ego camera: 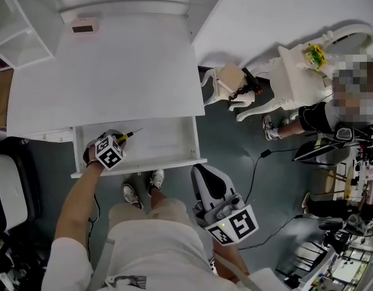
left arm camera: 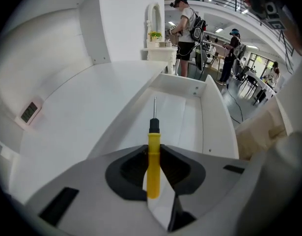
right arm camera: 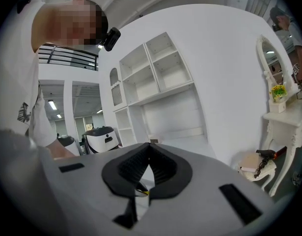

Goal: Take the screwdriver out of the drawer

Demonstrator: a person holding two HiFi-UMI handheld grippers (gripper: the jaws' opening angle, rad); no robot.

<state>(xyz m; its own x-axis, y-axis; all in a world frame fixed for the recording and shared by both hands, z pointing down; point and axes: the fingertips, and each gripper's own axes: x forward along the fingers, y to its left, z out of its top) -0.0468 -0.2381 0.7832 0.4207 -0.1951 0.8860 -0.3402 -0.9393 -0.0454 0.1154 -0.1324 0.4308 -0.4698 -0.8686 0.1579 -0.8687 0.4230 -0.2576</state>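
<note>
The screwdriver (ego camera: 129,134) has a yellow handle, a black collar and a thin metal shaft. My left gripper (ego camera: 117,139) is shut on its handle, above the left part of the open white drawer (ego camera: 168,143). In the left gripper view the handle (left arm camera: 153,163) is clamped between the dark pads, and the shaft points out over the drawer's inside (left arm camera: 182,119). My right gripper (ego camera: 202,173) hangs in front of the drawer's right corner, away from it. In the right gripper view its jaws (right arm camera: 150,151) are shut with nothing between them.
The drawer sits under a white desk top (ego camera: 113,71) that bears a small device with a dark screen (ego camera: 83,26). White shelving (ego camera: 16,26) stands at the back left. A white dressing table (ego camera: 301,71), a stool (ego camera: 228,80), floor cables (ego camera: 259,159) and a person (ego camera: 332,120) are on the right.
</note>
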